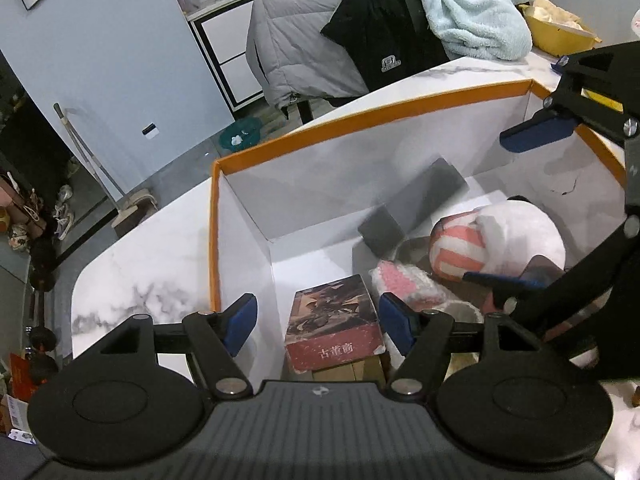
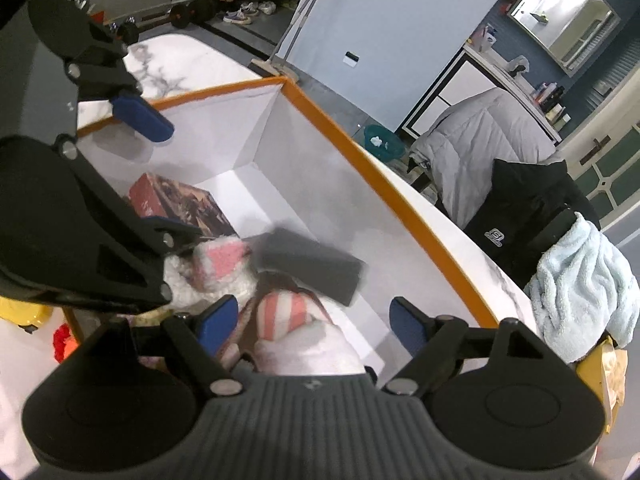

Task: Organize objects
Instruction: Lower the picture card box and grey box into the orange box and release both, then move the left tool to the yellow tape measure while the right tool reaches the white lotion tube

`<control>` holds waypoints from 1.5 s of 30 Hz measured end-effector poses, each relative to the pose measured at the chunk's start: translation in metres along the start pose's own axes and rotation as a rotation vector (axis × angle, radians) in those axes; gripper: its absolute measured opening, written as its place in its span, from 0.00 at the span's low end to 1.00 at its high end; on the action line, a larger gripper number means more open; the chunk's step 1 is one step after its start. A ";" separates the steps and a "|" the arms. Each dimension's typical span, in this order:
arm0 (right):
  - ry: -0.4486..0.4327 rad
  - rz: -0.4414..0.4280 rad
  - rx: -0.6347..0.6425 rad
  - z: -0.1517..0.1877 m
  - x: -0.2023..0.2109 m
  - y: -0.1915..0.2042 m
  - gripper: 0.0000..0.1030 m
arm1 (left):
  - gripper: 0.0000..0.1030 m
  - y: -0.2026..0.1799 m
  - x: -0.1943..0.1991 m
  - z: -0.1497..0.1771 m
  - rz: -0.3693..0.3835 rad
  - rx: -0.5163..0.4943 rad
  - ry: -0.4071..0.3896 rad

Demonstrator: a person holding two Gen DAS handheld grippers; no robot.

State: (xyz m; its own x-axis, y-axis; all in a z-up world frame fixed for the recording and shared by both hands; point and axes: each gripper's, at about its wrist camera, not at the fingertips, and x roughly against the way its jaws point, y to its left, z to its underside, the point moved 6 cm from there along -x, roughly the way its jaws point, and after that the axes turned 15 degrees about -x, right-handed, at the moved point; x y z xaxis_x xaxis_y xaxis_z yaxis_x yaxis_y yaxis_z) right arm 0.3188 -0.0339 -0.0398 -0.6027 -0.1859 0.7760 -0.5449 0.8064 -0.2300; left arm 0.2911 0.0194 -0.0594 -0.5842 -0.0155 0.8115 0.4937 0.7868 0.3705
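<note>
Both tongs, left and right, gaping wide over orange-rimmed box: one dark block mid-air, one book at 6 o'clock.

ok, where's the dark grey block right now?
The dark grey block is blurred inside the orange-rimmed box, ahead of the open right gripper, just beyond the striped plush toy, toward the far wall.

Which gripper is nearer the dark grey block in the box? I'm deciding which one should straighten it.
Right. The right gripper hangs open just short of the dark grey block, over the striped plush toy. The left gripper is open farther back, over the red book.
</note>
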 end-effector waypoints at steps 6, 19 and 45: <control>-0.034 -0.004 -0.044 -0.005 0.025 -0.016 0.81 | 0.79 0.007 0.025 -0.004 -0.008 0.010 -0.040; -0.081 -0.048 -0.149 0.011 0.085 -0.042 0.81 | 0.79 0.018 0.079 0.010 -0.033 0.060 -0.119; -0.061 -0.260 -0.309 0.120 0.113 -0.002 0.80 | 0.84 0.005 0.088 0.116 -0.018 0.489 -0.230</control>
State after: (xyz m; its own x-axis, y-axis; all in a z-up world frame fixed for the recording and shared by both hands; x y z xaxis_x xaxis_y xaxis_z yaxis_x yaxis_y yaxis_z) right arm 0.1817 -0.1239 -0.0225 -0.5067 -0.4315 0.7464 -0.4882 0.8572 0.1641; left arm 0.1672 0.0936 -0.0382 -0.7426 0.0606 0.6669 0.1570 0.9839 0.0853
